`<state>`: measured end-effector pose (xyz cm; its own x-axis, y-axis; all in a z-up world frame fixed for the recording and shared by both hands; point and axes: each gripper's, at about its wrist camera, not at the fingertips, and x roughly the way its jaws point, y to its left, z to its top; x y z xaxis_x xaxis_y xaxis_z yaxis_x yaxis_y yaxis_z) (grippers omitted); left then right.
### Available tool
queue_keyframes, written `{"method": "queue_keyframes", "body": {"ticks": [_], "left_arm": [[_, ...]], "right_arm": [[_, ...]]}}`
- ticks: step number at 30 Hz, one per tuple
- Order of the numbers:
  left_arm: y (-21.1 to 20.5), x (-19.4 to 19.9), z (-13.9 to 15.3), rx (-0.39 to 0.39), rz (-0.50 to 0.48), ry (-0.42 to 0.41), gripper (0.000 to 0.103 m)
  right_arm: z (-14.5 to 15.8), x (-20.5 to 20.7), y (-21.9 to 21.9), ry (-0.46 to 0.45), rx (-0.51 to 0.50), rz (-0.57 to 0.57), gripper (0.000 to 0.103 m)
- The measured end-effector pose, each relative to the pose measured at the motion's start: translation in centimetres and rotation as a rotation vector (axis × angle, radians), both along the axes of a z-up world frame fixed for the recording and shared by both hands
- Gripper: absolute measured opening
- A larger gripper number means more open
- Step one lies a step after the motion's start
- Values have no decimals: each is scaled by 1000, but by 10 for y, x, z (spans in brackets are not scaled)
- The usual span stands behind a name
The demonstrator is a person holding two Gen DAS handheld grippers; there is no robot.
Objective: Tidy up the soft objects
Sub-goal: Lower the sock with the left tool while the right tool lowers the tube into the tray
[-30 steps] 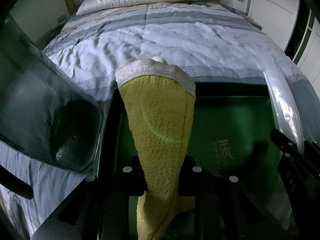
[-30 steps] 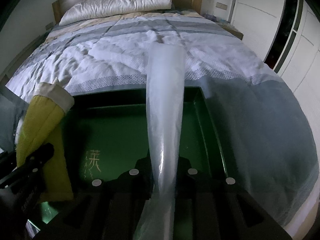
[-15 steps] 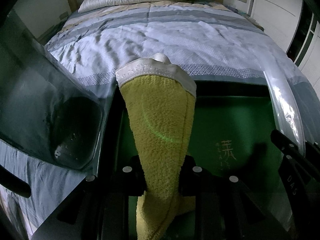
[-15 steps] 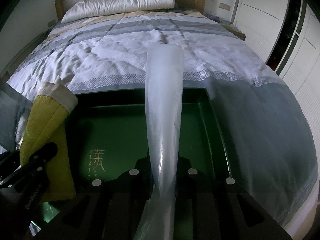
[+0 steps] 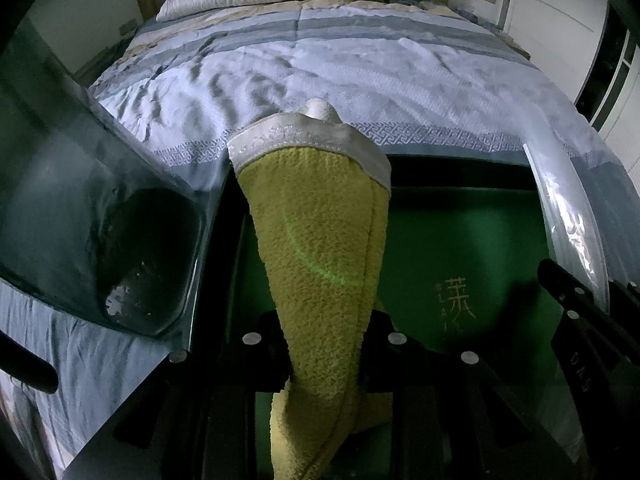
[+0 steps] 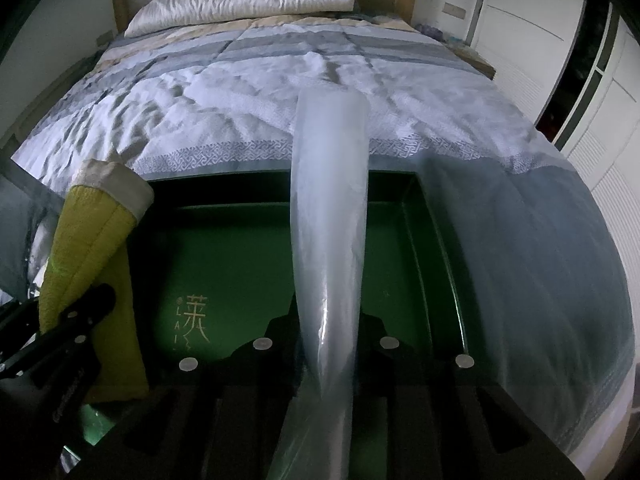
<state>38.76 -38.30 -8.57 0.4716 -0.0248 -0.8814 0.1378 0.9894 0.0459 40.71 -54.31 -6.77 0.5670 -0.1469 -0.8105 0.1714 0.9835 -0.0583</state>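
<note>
Towel [image 5: 320, 248]: yellow terry with a pale hem, being pinched by the left hand-held gripper [image 5: 326, 344] and hanging over the left side of the green box [image 5: 460, 240], its lower end reaching down inside, apparently so it can be lowered in. Left jaws are pressing on the cloth. Plastic film [image 6: 330, 240]: clear sheet, gathered into a strip, being pinched by the right hand-held gripper [image 6: 326, 344] and standing up over the middle of the box; probably being held back so the opening stays free for the towel. Right jaws are opening slightly, with the film between them and the pads touching it. More film is draping over the box's right edge and the left one. Box: lying at the foot edge of the bed [image 6: 240, 92], interior bare apart from a gold mark on its floor. Pillow [image 6: 240, 0]: at the head edge, well apart from the work.
</note>
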Motion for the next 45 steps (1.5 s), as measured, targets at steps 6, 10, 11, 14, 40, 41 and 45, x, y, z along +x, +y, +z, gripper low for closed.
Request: {"method": "queue_keyframes", "body": {"ticks": [6,10,11,14,40,41,45], "left_arm": [[0,1,-1,-8,-4,8,36],[-2,0,-1,-6,-17,3,42],[-2,-1,-1,-6,-17,3,43],[-1,-1,-1,-8,-14,3,45],[0,-3,11,-7,-3,-25,72],[0,-3,11,-8,-2,-25,72],[1,-2,12,-6,4,-24,75]], "right_arm": [[0,3,1,6,-5,2,23],[-1,4,1,8,-8,3,30],[-1,4,1,8,-7,4,30],[0,5,0,3,-11,3,34],[12,-2,6,-11,-15,20,63],[13,-2,6,-12,-17,18,63],[15,-2,6,-15,-20,14,67]]}}
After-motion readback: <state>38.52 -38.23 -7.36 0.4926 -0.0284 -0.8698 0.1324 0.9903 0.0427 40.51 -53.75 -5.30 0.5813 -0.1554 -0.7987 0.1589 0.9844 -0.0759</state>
